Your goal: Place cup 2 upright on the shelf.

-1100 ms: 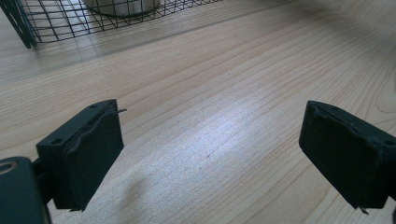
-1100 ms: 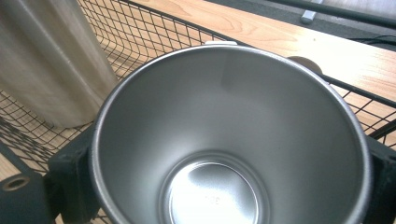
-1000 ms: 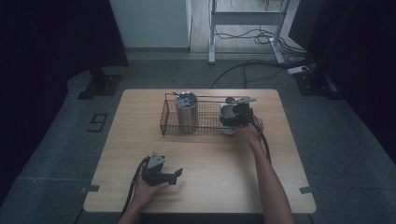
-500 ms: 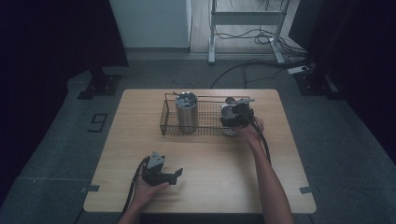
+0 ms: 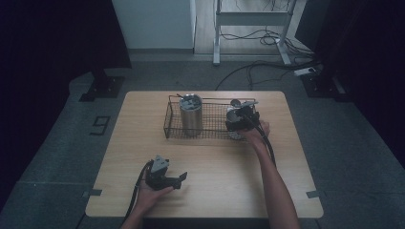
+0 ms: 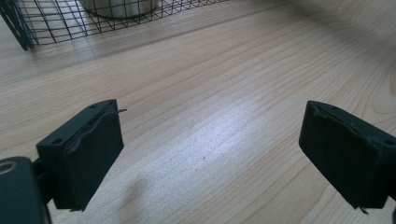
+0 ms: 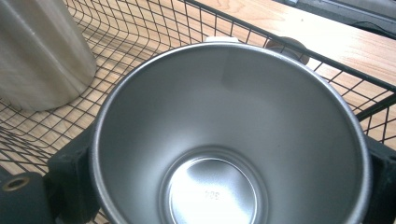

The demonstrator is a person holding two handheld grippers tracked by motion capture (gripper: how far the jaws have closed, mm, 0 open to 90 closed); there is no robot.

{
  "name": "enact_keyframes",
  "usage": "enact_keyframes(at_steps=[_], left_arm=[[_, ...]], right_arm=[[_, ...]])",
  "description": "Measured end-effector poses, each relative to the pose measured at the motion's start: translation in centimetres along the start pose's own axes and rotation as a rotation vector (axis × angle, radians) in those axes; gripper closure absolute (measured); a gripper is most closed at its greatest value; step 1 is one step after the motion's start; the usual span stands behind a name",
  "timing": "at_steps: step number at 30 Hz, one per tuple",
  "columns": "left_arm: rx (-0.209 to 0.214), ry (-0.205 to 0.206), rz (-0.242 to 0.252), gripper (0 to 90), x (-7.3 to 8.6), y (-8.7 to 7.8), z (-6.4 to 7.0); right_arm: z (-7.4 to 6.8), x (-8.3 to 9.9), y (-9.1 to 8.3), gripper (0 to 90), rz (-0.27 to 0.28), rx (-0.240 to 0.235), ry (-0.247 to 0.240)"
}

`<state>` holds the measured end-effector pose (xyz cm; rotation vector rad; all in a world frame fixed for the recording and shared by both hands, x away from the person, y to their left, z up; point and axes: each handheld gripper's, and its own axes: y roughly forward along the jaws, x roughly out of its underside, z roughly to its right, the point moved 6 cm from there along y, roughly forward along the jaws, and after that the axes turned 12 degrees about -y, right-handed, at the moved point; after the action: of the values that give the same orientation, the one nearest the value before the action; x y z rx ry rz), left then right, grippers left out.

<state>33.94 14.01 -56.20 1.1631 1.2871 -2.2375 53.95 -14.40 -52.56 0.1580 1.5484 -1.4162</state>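
**Right gripper holding steel cup at basket's right end; left gripper idle**

Right gripper [image 5: 240, 120] is clamping an open stainless cup [image 7: 229, 140], one jaw on each side of the wall just under the rim. Gripping from outside is keeping the mouth clear and the cup upright, so it can be set flat on the mesh. Cup is sitting at the right end of the wire basket [image 5: 216, 131], far side of the table [image 5: 229, 167]. From the high view I can't tell whether its base is touching the mesh or hanging just above it — too dim.

Taller steel tumbler [image 5: 191, 116] is standing upright at the basket's left end, well apart from the cup, so the right half is free for placement. Something small and round is lying beyond the cup near the basket rim; can't identify it.

Left gripper [image 5: 165, 176] is resting near the table's near edge, left of centre, jaws spread wide, nothing between them. Likely parked there to stay out of the right arm's path.
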Motion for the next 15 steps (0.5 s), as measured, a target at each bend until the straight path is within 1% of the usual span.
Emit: enact_keyframes(at_steps=[3, 10, 11, 12, 13, 15], left_arm=[[0.000, 0.001, 0.015, 7.6, -0.16, -0.19, 0.08], [-0.003, 0.002, 0.015, 7.6, -0.11, -0.10, 0.06], [-0.002, 0.002, 0.015, 7.6, -0.11, -0.08, 0.08], [-0.002, 0.003, 0.013, 7.6, -0.10, -0.07, 0.10], [-0.002, 0.004, 0.011, 7.6, -0.08, -0.06, 0.12], [-0.001, 0.004, 0.010, 7.6, -0.06, -0.03, 0.14]], right_arm=[[0.16, 0.08, -0.01, 6.3, -0.001, -0.003, 0.013], [0.61, 0.58, -0.12, 6.1, -0.001, -0.030, 0.053], [0.66, 0.67, -0.18, 6.0, -0.008, -0.027, 0.056], [0.66, 0.76, -0.20, 5.6, -0.017, -0.016, 0.046], [0.65, 0.82, -0.21, 5.5, -0.024, 0.002, 0.039], [0.61, 0.80, -0.32, 4.1, -0.024, 0.003, 0.036]])
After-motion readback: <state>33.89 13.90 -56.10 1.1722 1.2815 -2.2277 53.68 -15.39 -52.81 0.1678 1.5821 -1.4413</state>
